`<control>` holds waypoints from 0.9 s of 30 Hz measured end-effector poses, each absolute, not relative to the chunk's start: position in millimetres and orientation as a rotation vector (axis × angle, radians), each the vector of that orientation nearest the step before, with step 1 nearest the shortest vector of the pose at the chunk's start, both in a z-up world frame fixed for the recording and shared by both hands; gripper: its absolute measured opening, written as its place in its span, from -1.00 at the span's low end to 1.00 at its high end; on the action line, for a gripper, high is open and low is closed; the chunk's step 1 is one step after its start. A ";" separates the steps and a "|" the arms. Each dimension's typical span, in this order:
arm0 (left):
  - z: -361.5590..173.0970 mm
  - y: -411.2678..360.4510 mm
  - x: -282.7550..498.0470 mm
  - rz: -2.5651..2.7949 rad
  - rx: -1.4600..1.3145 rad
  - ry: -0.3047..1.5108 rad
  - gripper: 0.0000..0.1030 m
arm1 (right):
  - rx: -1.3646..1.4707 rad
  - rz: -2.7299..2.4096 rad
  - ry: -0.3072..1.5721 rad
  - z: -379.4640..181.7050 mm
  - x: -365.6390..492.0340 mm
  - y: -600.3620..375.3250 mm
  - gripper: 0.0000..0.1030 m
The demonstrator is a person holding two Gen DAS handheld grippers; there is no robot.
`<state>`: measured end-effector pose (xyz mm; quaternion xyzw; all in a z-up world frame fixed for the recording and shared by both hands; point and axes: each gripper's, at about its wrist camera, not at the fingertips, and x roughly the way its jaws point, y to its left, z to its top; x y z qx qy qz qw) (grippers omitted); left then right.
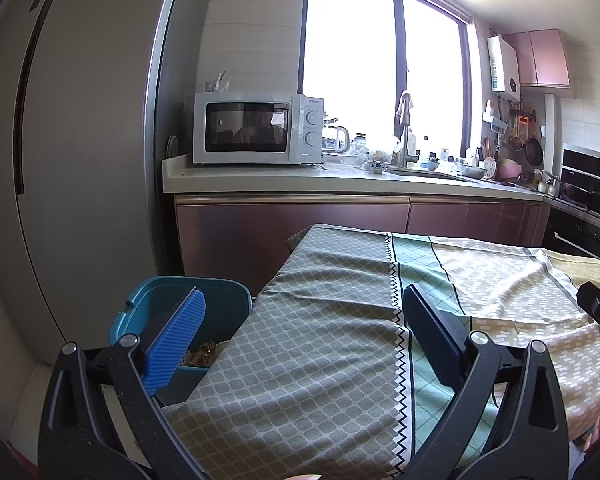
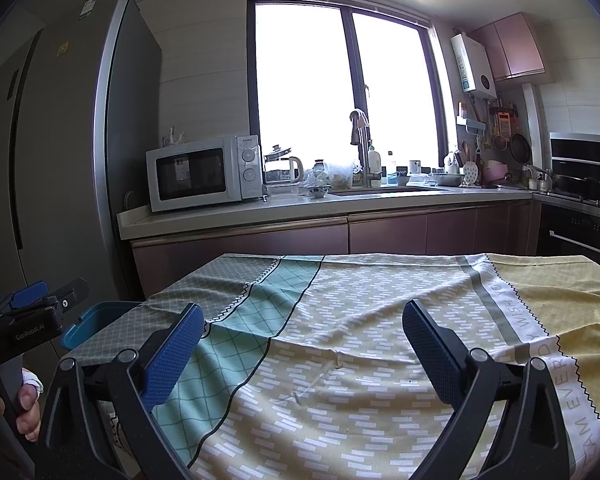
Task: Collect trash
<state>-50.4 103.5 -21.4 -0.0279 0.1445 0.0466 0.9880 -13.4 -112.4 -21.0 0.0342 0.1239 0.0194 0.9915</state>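
From the left wrist view, we see our left gripper (image 1: 302,326) held above a table draped in a patterned tablecloth (image 1: 328,344). Its blue-padded fingers (image 1: 176,344) stand wide apart with nothing between them. Past the table's left edge, on the floor, sits a blue trash bin (image 1: 220,292), open, with brownish scraps inside. A white microwave (image 1: 256,128) rests on the counter behind.

From the right wrist view, we see our right gripper (image 2: 302,344) over the cloth's yellow and green part, fingers spread wide and empty. The bin's rim (image 2: 96,320) peeks out beside the table at left, just behind the other gripper.
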 end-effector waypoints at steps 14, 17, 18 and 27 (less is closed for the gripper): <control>-21.7 98.6 -44.3 0.089 -0.052 0.300 0.89 | 0.079 0.038 0.250 -22.7 -8.7 -119.1 0.87; -21.5 98.4 -43.7 0.088 -0.053 0.302 0.89 | 0.080 0.038 0.250 -22.6 -8.4 -119.3 0.87; -21.1 98.9 -43.0 0.088 -0.056 0.303 0.89 | 0.080 0.038 0.252 -22.6 -8.5 -119.0 0.87; -22.0 90.7 -36.4 0.059 -0.036 0.313 0.89 | 0.087 0.039 0.253 -21.5 -6.1 -122.3 0.87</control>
